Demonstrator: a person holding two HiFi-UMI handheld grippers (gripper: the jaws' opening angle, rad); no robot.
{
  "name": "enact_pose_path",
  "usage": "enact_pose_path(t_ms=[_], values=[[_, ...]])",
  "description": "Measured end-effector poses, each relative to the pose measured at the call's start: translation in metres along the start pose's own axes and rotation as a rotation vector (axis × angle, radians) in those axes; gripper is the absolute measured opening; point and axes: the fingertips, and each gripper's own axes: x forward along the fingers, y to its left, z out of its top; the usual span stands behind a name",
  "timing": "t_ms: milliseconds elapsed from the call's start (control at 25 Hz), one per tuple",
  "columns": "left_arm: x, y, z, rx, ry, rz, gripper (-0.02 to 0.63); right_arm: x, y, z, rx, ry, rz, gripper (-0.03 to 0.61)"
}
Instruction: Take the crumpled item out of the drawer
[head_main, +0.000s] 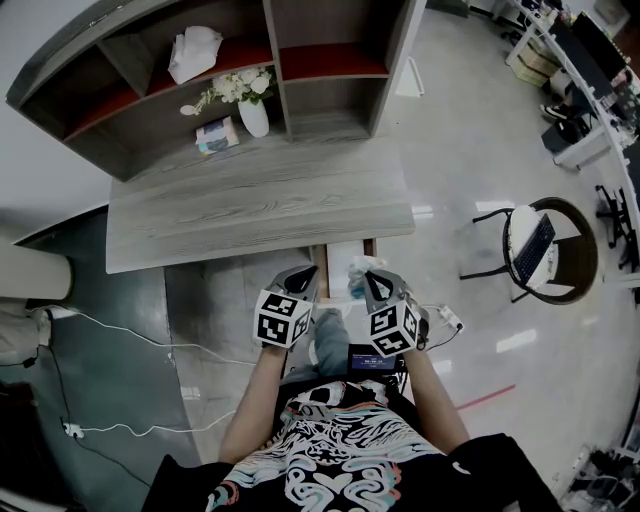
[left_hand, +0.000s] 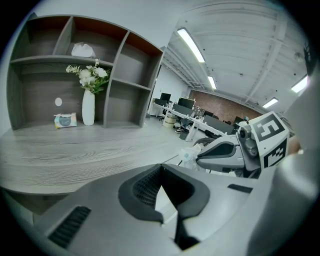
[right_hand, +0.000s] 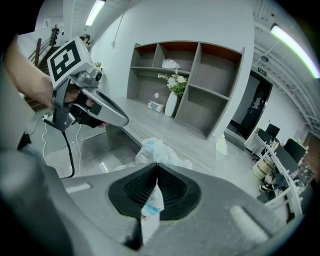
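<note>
Two grippers at the drawer, and the right one has the item.
Right gripper jaws are clamped on the crumpled item, which bunches just past the tips over the open drawer at the near edge of the desk. Left gripper jaws are pressed together on nothing, just left of it.

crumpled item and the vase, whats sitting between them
Nothing: only bare desk top lies between the vase and the crumpled item, as the head view shows.
</note>
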Motion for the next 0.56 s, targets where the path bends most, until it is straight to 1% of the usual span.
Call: enact_pose_path(t_ms=[320, 560], values=[[0.0037, 0.0049, 0.001, -0.009, 0.006, 0.002, 0.003, 0.0046, -0.0021, 0.0047, 0.001, -0.005, 0.013, 0.012], [0.0061, 0.002, -0.0031, -0.007, 0.011, -0.005, 0.003, 0.0076, -0.0026, -0.0001, 0.023, -0.004, 0.022, 0.012]])
